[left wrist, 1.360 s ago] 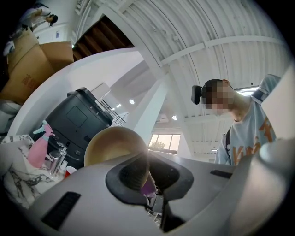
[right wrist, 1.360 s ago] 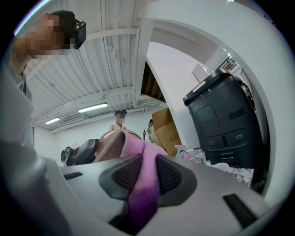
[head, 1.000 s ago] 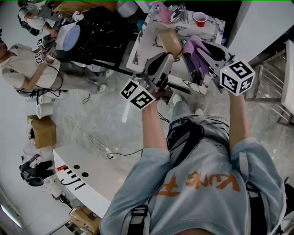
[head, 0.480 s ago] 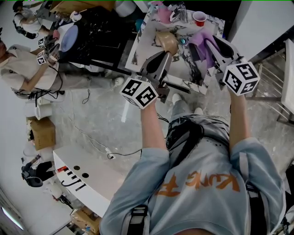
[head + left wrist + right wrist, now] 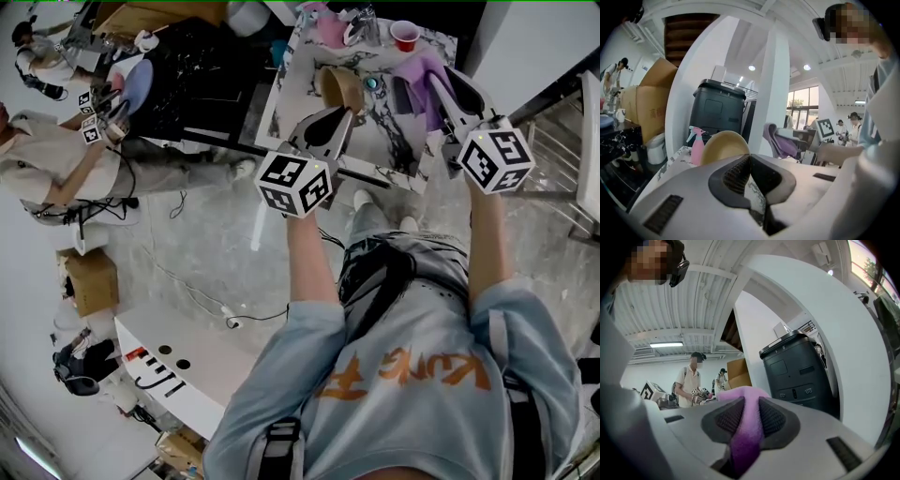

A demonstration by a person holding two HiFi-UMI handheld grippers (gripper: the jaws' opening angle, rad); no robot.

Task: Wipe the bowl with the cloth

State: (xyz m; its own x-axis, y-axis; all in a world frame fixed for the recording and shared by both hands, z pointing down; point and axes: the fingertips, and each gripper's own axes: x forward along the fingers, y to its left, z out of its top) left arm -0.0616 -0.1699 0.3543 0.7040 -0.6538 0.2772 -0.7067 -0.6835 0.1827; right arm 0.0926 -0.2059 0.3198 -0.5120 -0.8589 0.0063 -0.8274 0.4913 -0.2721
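My left gripper (image 5: 344,112) is shut on the rim of the tan bowl (image 5: 340,86) and holds it tilted over the marble table (image 5: 298,89). In the left gripper view the bowl (image 5: 723,145) rises like a dome just past the closed tips of the left gripper (image 5: 749,157). My right gripper (image 5: 441,79) is shut on the purple cloth (image 5: 418,79), which hangs to the right of the bowl and apart from it. Seen from the right gripper (image 5: 751,400), the cloth (image 5: 745,437) is bunched between the pads. The cloth (image 5: 781,142) also shows in the left gripper view.
A pink spray bottle (image 5: 330,28) and a red cup (image 5: 406,36) stand at the table's far side. A black bin (image 5: 717,110) stands behind the table. A dark table (image 5: 197,75) and people with grippers (image 5: 47,159) are off to the left.
Both grippers have moved forward over the table. The cloth has swung right and away from the bowl, which it was beside a second ago. Both grips are unchanged.
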